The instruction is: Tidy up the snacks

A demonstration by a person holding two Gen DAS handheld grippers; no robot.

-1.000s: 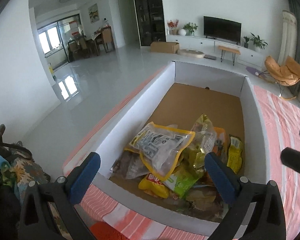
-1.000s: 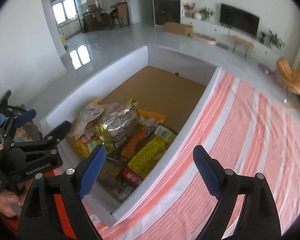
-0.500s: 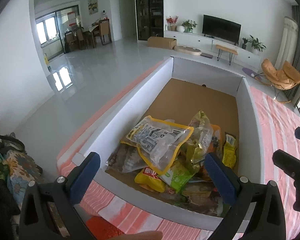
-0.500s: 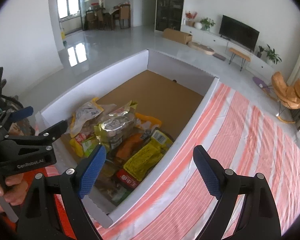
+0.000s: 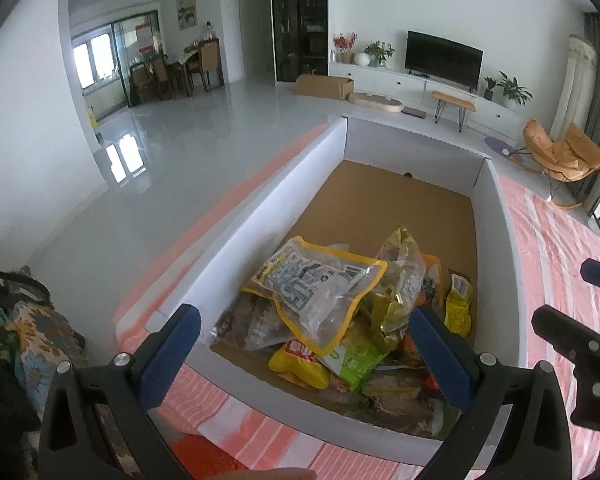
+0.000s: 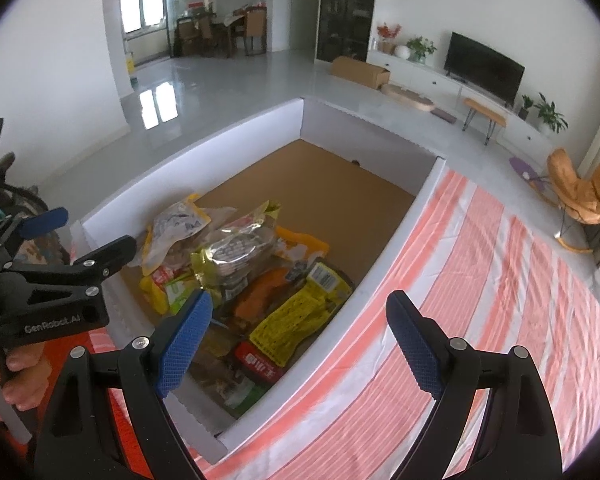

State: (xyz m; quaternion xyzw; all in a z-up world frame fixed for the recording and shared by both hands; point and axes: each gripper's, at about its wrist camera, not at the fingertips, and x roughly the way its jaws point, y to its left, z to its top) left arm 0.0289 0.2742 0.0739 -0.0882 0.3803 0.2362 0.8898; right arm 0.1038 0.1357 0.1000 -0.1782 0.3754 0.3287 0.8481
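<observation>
A pile of snack packets (image 5: 340, 320) (image 6: 252, 276) fills the near end of a large white-walled cardboard box (image 5: 268, 216) (image 6: 396, 240). On top lies a clear pouch with a yellow border (image 5: 320, 292); beside it is a yellow-green foil bag (image 6: 236, 256), and a yellow packet (image 6: 300, 320) lies near the right wall. My left gripper (image 5: 304, 344) hovers open above the box's near edge, nothing between its blue pads. My right gripper (image 6: 300, 336) stands open over the right wall, empty. Each gripper shows at the edge of the other's view.
The box sits on an orange-and-white striped cloth (image 6: 480, 300) that stretches away to the right. The far half of the box shows its bare brown floor (image 5: 392, 204). A hand (image 6: 16, 376) holds the left gripper's handle. A patterned bag (image 5: 32, 328) lies at the left.
Both views have shifted slightly, so the box sits a bit farther away and more of the room shows. The snacks lie as before and both grippers stay open.
</observation>
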